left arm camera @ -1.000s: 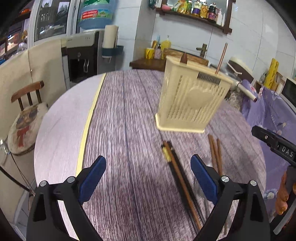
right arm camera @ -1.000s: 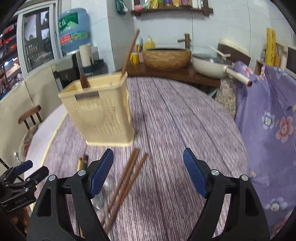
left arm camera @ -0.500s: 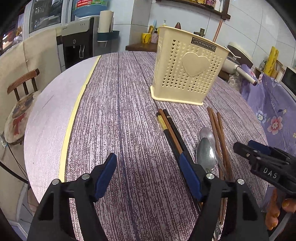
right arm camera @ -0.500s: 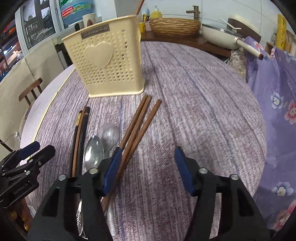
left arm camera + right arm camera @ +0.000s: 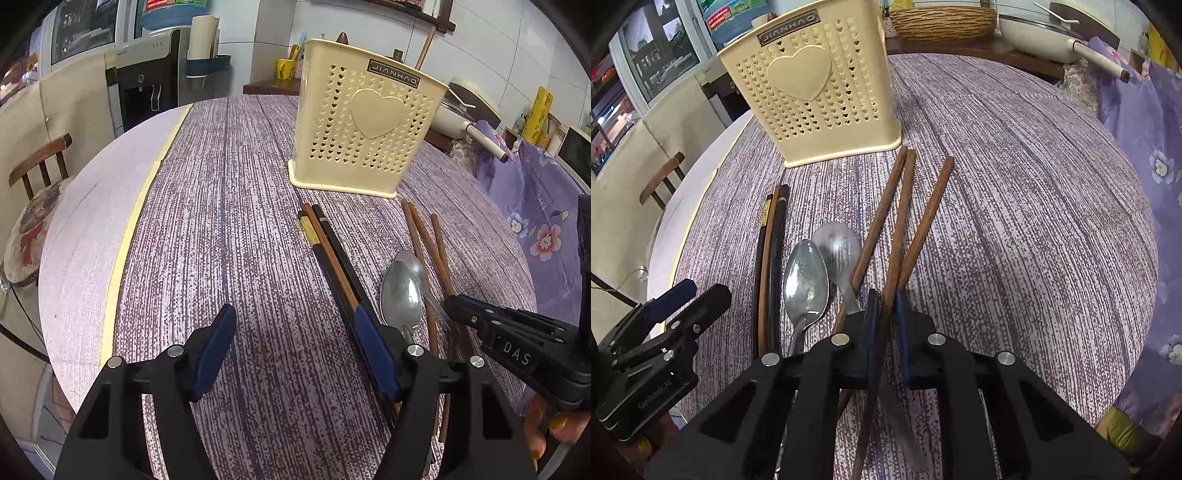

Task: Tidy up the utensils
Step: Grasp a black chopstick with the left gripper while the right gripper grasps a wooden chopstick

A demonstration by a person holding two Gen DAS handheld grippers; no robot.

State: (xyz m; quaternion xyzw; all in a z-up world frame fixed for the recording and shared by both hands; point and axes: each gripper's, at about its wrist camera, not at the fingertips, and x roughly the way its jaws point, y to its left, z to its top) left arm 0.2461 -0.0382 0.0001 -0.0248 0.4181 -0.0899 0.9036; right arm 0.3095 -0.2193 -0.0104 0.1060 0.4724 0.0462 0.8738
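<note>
A cream utensil holder (image 5: 364,120) with a heart stands on the round table; it also shows in the right wrist view (image 5: 812,88). In front of it lie three brown chopsticks (image 5: 905,206), two metal spoons (image 5: 807,280) and a bundle of dark chopsticks (image 5: 772,266). My right gripper (image 5: 886,314) is shut on the middle brown chopstick (image 5: 899,236), low at the table. My left gripper (image 5: 295,350) is open and empty, just left of the dark chopsticks (image 5: 332,251). The right gripper (image 5: 458,306) shows at the right of the left wrist view.
The table's left edge has a yellow strip (image 5: 129,236). A wooden chair (image 5: 37,192) stands beyond it. A purple flowered cloth (image 5: 1145,129) lies to the right. A pan (image 5: 1052,33) and a basket (image 5: 942,18) sit on a counter behind.
My right gripper has dropped to the brown chopsticks and closed on the middle one. My left gripper has come lower and nearer to the dark chopsticks, still open.
</note>
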